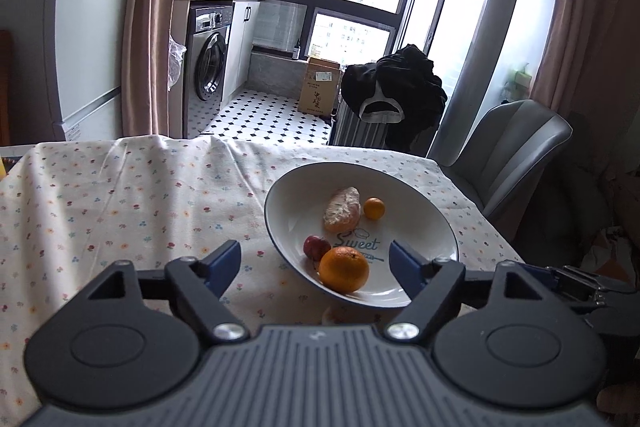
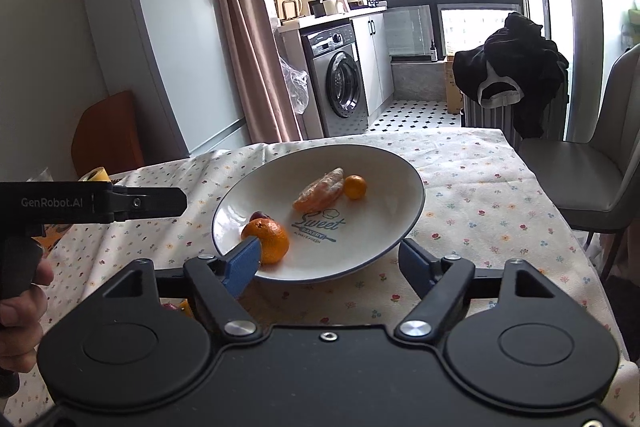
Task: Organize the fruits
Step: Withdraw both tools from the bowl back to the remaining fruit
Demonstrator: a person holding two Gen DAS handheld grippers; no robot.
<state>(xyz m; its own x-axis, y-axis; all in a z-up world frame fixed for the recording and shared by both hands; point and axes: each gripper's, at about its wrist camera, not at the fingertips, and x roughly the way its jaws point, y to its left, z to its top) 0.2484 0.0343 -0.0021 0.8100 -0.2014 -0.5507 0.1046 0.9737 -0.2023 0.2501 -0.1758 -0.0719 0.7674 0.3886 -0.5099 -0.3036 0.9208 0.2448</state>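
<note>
On the floral tablecloth (image 1: 120,195) sits the white plate (image 1: 296,183), and all the fruit you can clearly see is already in it: large orange (image 1: 344,269) at the near edge, a small dark red fruit (image 1: 314,247) touching it on its left, the peeled citrus piece (image 1: 342,215) toward the middle, and a small mandarin (image 1: 374,208) just beside that on the far right.

Your left gripper (image 1: 316,261) has its fingers spread wide, holding nothing, and frames the near rim of the plate with the orange between the tips. Your right gripper (image 2: 328,261) is likewise spread and empty, hovering at the near rim; its left fingertip (image 2: 244,259) overlaps the orange in the right wrist view, contact not confirmable.

Judgement: task looks mostly done, since four pieces are collected on the plate and the cloth around it shows no loose fruit. Two open items:
- There's an orange-ish blur on the cloth just under the near rim of the plate in the left wrist view, plus small coloured bits beside the right gripper's left finger. Can't tell what they are; could be leftover fruit.
- A yellow object (image 2: 98,174) at the far left table edge is too cut off to identify.

If those are fruit, they're what's left. Otherwise only tidying the arrangement on the plate remains.
</note>
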